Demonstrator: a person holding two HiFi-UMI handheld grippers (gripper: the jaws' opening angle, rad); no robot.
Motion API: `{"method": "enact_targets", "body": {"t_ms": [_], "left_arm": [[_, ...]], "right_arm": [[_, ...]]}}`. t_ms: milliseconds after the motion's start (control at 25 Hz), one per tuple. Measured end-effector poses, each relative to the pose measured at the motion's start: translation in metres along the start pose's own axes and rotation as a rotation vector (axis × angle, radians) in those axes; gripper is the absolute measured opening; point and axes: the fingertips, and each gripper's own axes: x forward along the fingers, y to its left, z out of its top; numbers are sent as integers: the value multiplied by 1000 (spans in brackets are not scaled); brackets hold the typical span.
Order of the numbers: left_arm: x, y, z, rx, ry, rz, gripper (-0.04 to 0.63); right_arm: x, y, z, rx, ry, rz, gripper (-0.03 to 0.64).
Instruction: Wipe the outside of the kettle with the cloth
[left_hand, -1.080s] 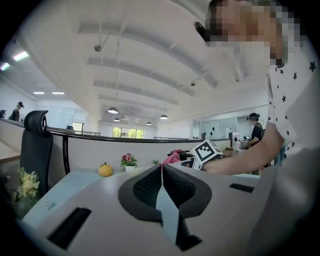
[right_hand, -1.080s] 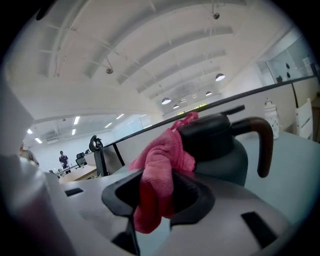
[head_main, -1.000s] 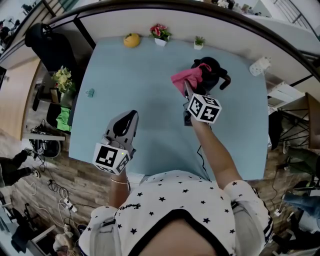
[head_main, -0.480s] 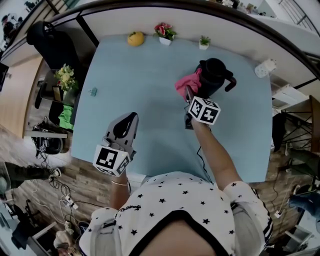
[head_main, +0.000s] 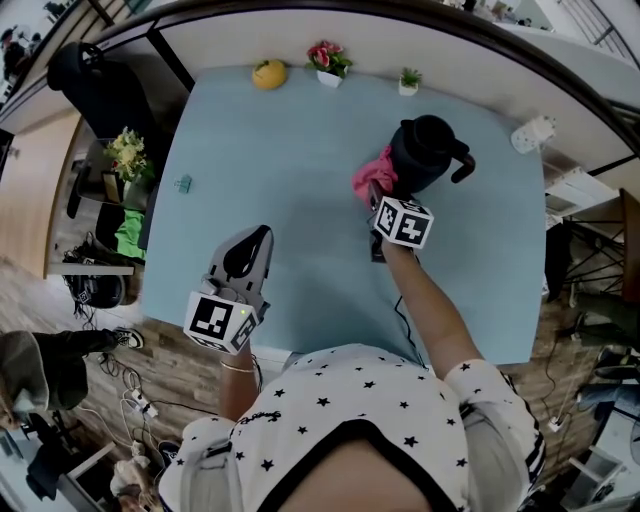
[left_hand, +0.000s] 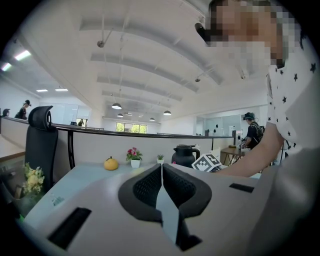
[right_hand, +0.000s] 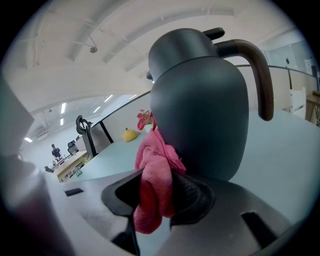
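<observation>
A dark grey kettle (head_main: 428, 154) with a curved handle stands on the pale blue table (head_main: 270, 170) toward the far right. It fills the right gripper view, kettle (right_hand: 200, 110) close ahead. My right gripper (head_main: 380, 196) is shut on a pink cloth (head_main: 372, 176), and the cloth (right_hand: 154, 180) presses against the kettle's lower left side. My left gripper (head_main: 250, 250) hovers over the near left of the table, jaws shut with nothing in them. In the left gripper view the kettle (left_hand: 186, 155) shows small in the distance beyond the left gripper (left_hand: 161, 172).
At the table's far edge sit a yellow fruit-like object (head_main: 268, 73), a pot of red flowers (head_main: 331, 63) and a small green plant (head_main: 407, 84). A white power strip (head_main: 531, 134) lies at the far right corner. A black office chair (head_main: 85, 80) stands left of the table.
My right gripper has carried the pink cloth down from the kettle's top to its lower left side. The left gripper has stayed where it was.
</observation>
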Motion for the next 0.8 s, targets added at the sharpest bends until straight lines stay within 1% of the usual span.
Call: {"method": "enact_targets", "body": {"t_ms": [280, 400, 600, 720, 800], "left_arm": [[-4, 8, -8, -11, 9, -10, 31], [-3, 14, -7, -7, 1, -14, 31], [-10, 22, -3, 9, -6, -31, 31], [-12, 27, 2, 29, -12, -52, 31], [-13, 28, 4, 36, -14, -71, 31]], "right_arm": [[3, -7, -15, -12, 32, -35, 144], [0, -6, -14, -5, 25, -30, 144], [-25, 11, -10, 40, -17, 7, 144], [-47, 25, 0, 60, -74, 39, 144], [-66, 36, 7, 54, -110, 62, 144]]}}
